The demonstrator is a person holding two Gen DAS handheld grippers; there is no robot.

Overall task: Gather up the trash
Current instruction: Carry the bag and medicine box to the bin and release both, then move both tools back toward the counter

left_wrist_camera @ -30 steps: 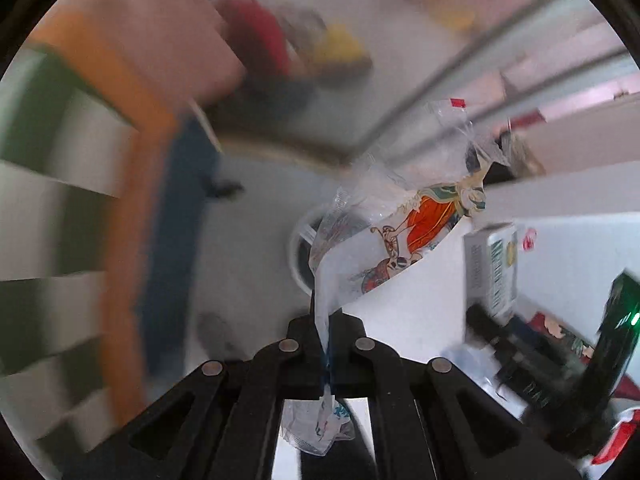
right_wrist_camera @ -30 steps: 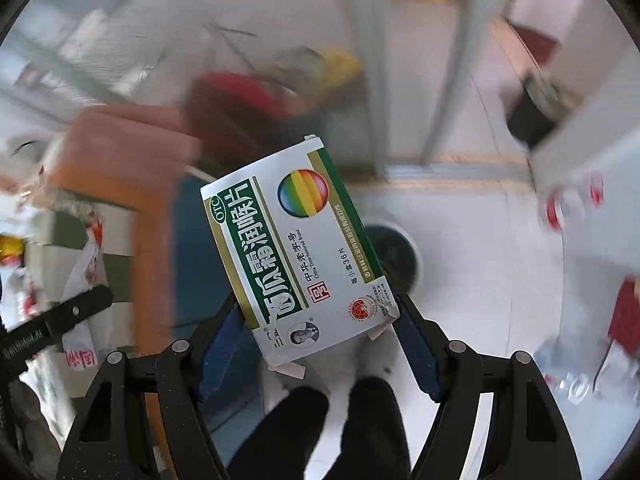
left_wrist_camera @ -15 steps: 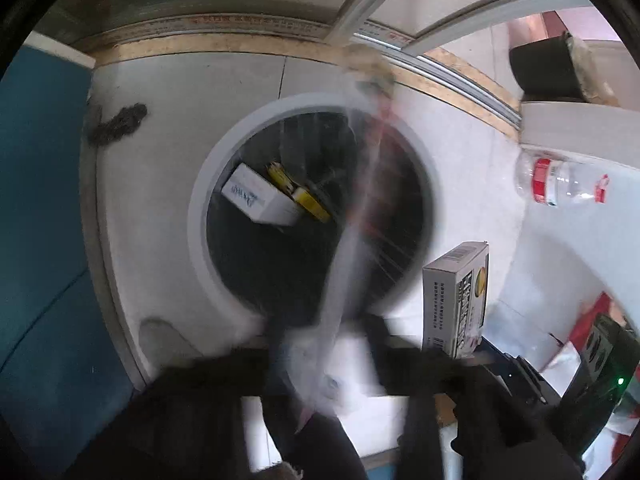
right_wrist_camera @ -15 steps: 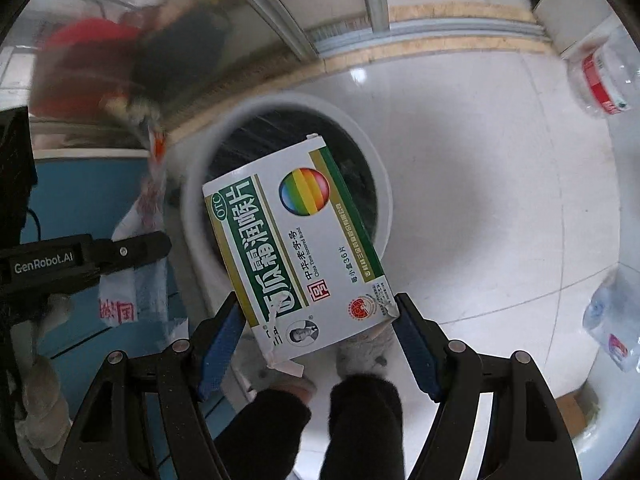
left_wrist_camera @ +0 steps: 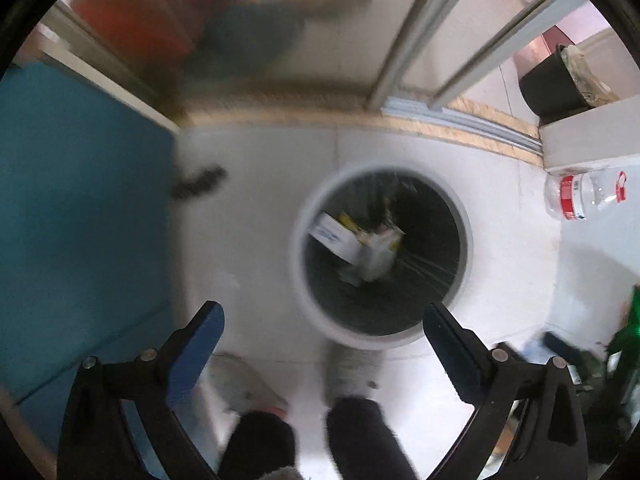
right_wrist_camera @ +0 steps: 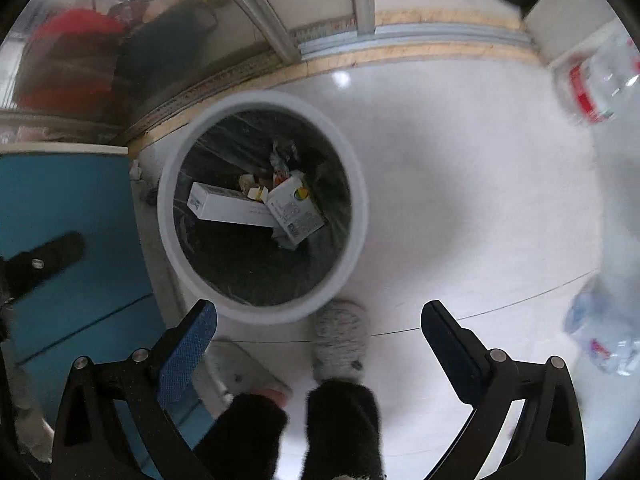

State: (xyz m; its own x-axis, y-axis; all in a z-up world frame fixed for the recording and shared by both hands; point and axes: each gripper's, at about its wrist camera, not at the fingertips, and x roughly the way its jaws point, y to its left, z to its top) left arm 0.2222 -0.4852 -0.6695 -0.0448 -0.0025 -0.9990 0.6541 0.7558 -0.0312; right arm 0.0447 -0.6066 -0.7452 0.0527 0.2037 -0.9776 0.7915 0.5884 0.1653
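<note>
In the left wrist view, the left gripper [left_wrist_camera: 322, 322] hangs above the floor [left_wrist_camera: 256, 216] with its jaws spread wide and nothing between them; the blue pad of one finger and the dark pad of the other frame the near rim of a round white trash bin [left_wrist_camera: 298, 240] lined with a dark bag. Inside the bin, blurred by motion, lie a long white box [left_wrist_camera: 334, 236] and a smaller white carton [left_wrist_camera: 378, 254] leaning against it. A clear plastic bottle [left_wrist_camera: 584, 200] with a red label lies at the right edge of the view, well apart from the bin, and a blue panel [left_wrist_camera: 76, 208] fills the left side. Below the gripper, the person's dark trouser legs and a grey slipper [left_wrist_camera: 350, 370] stand just beside the bin's near rim. In the right wrist view, the right gripper [right_wrist_camera: 320, 318] is likewise wide open and empty, poised over the bin [right_wrist_camera: 362, 208], which sits against the blue panel [right_wrist_camera: 60, 184]. The bin's contents are sharper here: the long white box [right_wrist_camera: 230, 210] lies flat, the medicine carton [right_wrist_camera: 296, 210] with a rainbow circle rests tilted with one end on it, and crumpled wrappers [right_wrist_camera: 280, 160] sit behind both. The red-labelled bottle [right_wrist_camera: 592, 88] lies on the floor at upper right, and a second clear bottle [right_wrist_camera: 604, 332] lies at lower right. The grey slipper [right_wrist_camera: 340, 336] touches the bin's near rim.
</note>
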